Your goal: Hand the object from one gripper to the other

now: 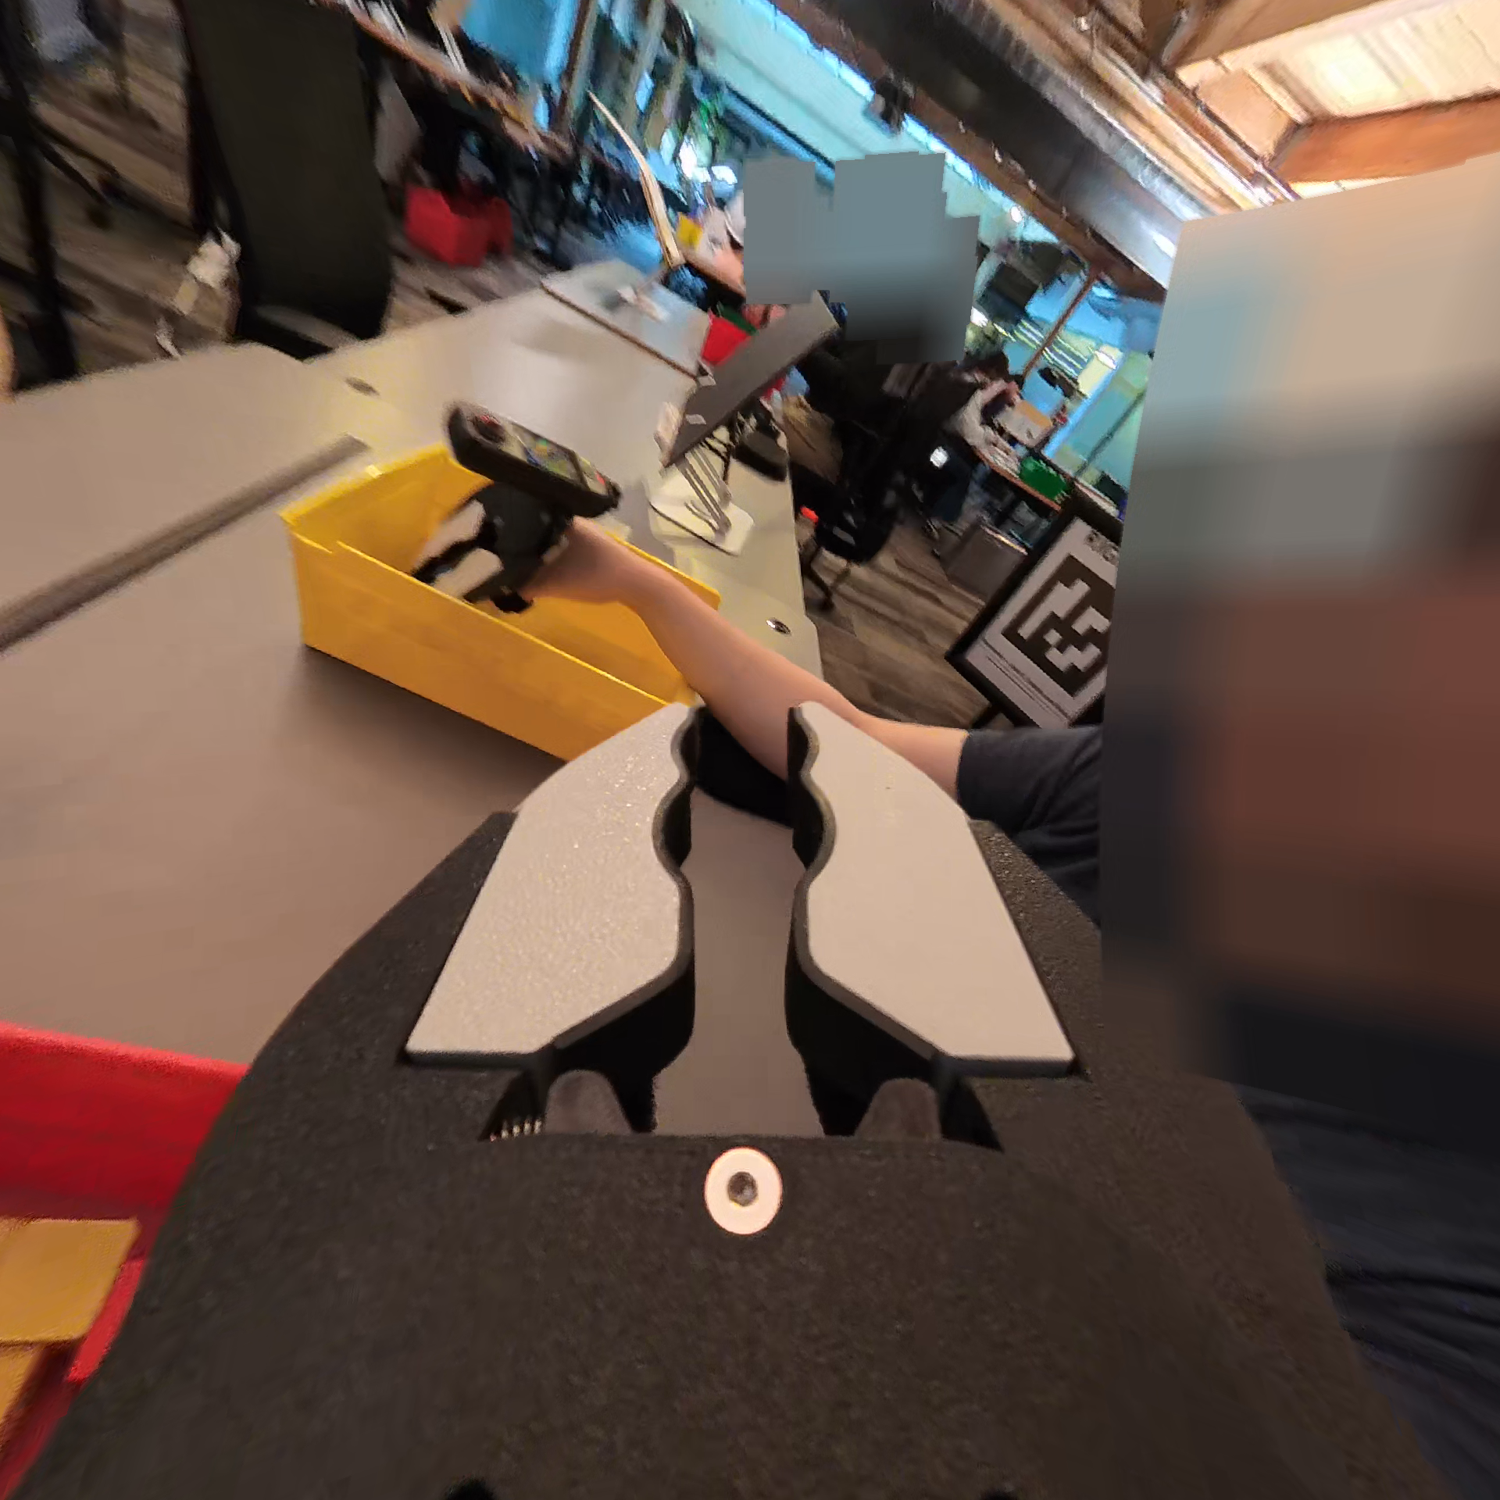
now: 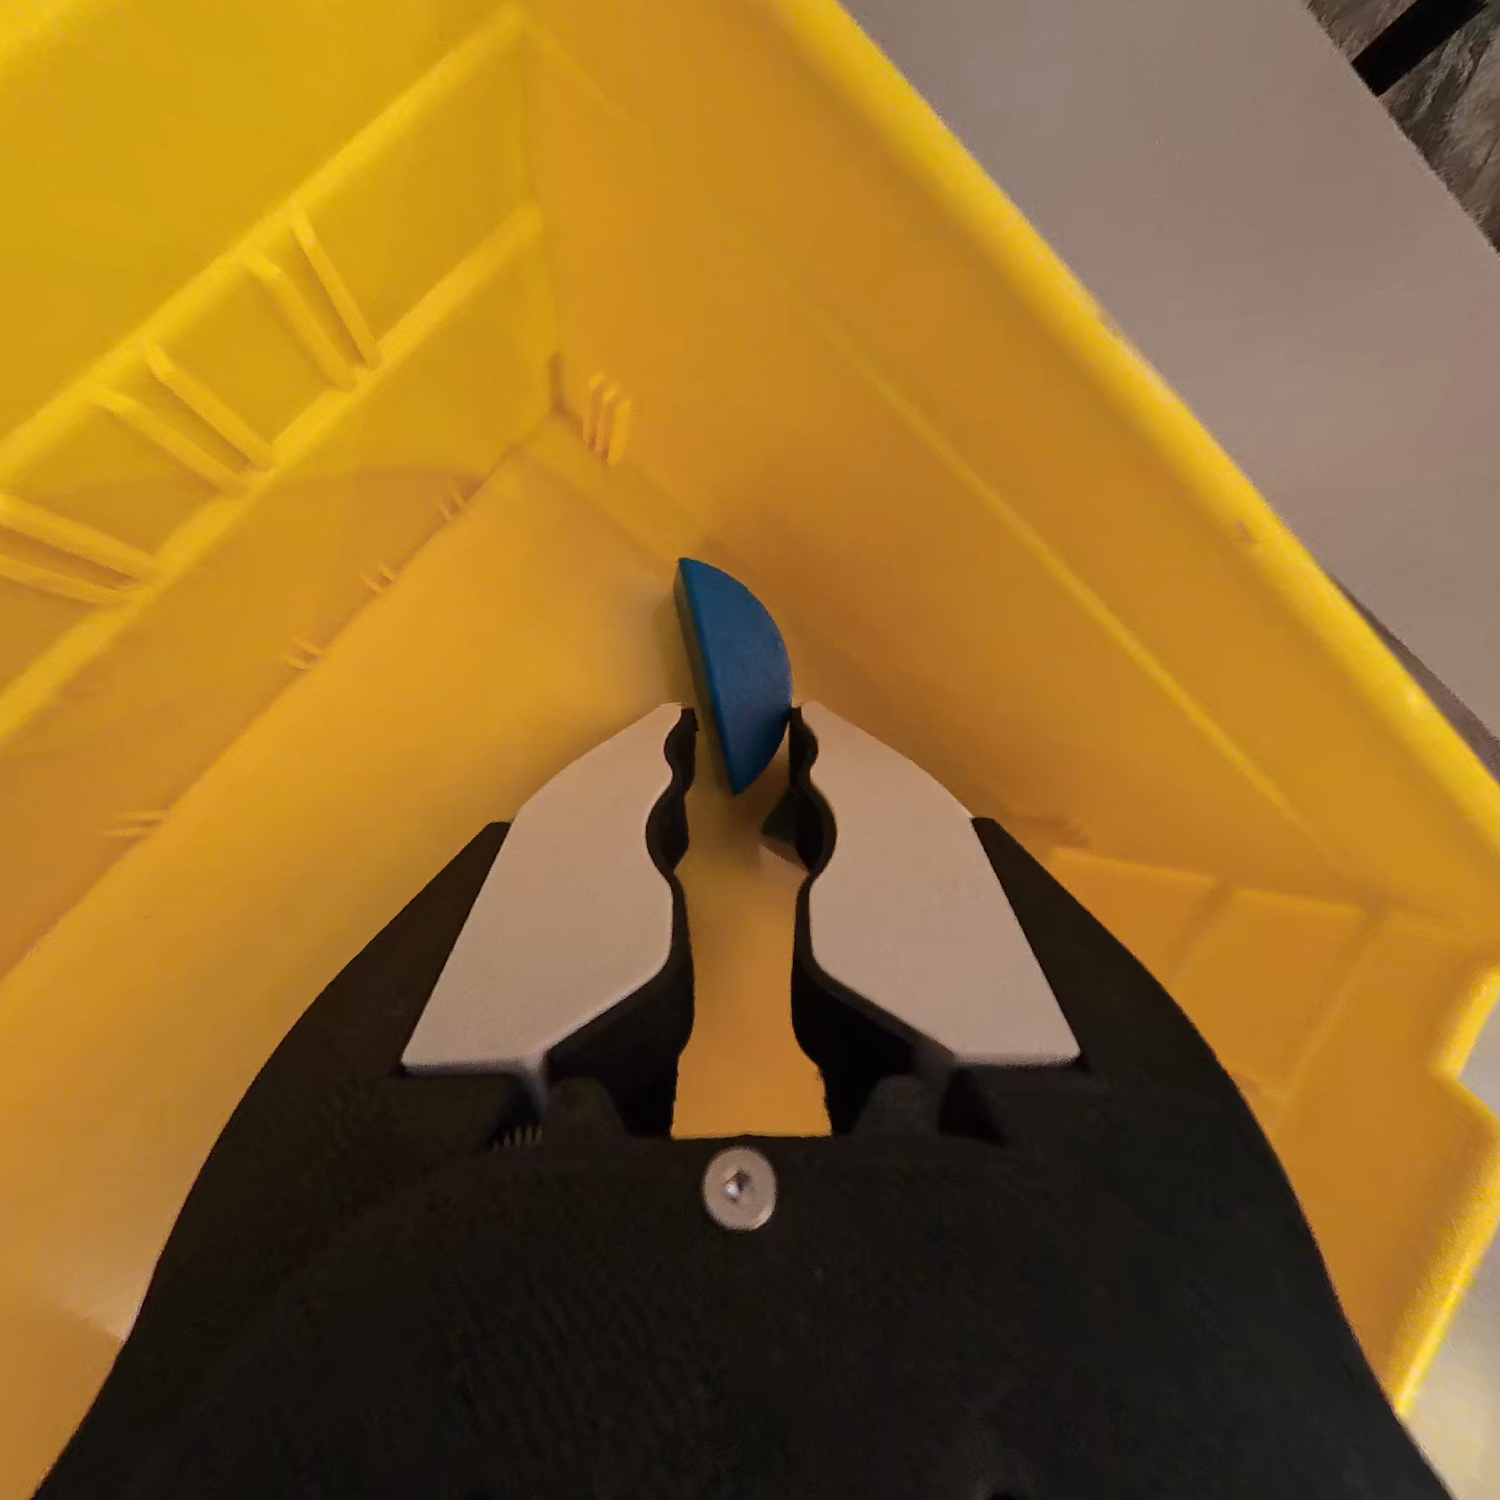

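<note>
Blue half-disc block [image 2: 734, 674] lying on the floor of the yellow bin [image 2: 933, 341], against its side wall. Right gripper [image 2: 743, 714] reaches into the bin, fingers parted on either side of the block's near end, not clamped. Left gripper [image 1: 743, 718] held above the grey table [image 1: 162, 771], fingers apart, holding nothing.

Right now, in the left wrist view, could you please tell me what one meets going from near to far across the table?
Left gripper → yellow bin → right gripper reaching into it → tilted black panel on a stand.
</note>
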`<action>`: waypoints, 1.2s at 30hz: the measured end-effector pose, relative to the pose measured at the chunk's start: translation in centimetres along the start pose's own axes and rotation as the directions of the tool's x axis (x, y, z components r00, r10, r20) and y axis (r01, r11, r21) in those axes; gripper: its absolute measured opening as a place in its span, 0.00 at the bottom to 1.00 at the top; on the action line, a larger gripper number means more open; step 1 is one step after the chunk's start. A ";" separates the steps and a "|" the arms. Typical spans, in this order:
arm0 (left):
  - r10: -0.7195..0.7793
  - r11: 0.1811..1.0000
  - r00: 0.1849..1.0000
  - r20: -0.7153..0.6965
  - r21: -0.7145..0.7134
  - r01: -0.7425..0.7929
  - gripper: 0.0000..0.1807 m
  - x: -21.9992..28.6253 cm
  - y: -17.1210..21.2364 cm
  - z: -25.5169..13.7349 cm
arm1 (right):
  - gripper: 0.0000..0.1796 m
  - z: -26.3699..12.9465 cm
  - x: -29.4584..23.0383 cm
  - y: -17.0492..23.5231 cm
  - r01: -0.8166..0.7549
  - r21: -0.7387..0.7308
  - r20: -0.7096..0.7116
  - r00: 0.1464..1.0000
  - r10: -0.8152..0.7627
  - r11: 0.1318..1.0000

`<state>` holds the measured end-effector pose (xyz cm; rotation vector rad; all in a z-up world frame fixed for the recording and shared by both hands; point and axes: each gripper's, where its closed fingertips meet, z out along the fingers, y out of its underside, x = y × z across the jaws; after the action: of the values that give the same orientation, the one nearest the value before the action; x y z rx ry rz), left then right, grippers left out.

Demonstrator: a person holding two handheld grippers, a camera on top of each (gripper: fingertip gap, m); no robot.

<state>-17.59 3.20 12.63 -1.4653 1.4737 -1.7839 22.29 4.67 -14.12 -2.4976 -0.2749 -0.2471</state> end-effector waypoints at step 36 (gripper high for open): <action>0.331 0.576 0.838 0.434 -0.797 0.184 0.30 -16.3 20.6 -7.2 | 0.22 -13.1 -4.0 -6.2 0.254 0.301 0.020 0.962 -0.272 0.919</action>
<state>-24.01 12.15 -12.27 -2.0331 2.0732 -0.4110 15.42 1.31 -1.17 -2.1696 -0.6294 -0.2200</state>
